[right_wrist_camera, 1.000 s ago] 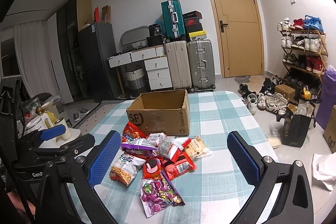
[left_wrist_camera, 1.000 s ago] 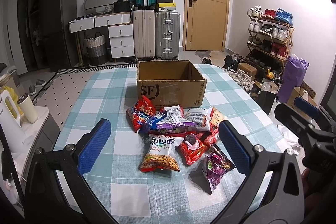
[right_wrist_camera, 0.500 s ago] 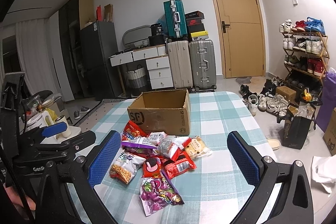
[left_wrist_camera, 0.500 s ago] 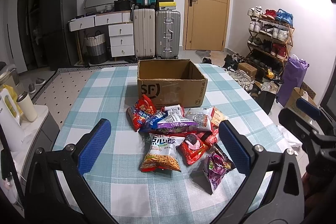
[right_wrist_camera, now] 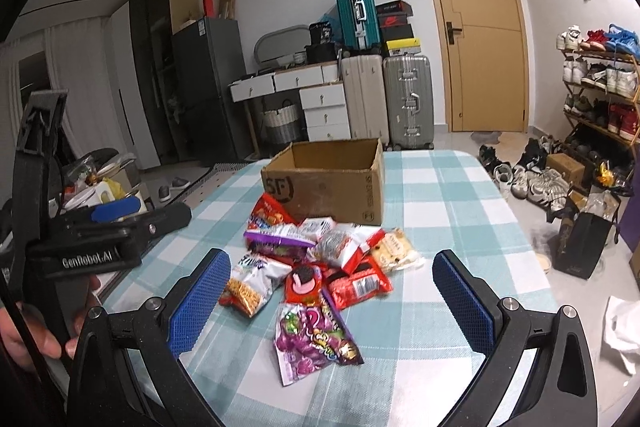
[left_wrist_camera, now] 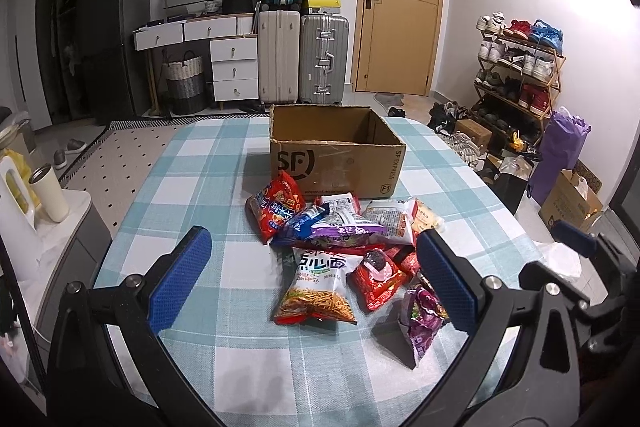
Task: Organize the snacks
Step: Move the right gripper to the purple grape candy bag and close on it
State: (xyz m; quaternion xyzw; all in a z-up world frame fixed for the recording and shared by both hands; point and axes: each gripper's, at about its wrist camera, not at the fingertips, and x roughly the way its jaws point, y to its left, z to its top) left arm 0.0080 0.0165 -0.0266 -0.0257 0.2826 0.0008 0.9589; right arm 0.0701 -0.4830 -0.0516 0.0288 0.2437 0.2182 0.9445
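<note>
Hovering wide open and empty, left gripper (left_wrist_camera: 312,279) and right gripper (right_wrist_camera: 332,291) face the snack pile (left_wrist_camera: 344,243) on the surface (left_wrist_camera: 192,187). Purple packet (right_wrist_camera: 312,335) lies nearest the right gripper, long axis pointing toward the cardboard box (right_wrist_camera: 328,179).

My left finger pad (left_wrist_camera: 447,279) covers part of the purple candy bag (left_wrist_camera: 421,323), and the cardboard box (left_wrist_camera: 338,151) floor stays hidden behind its front wall.
</note>
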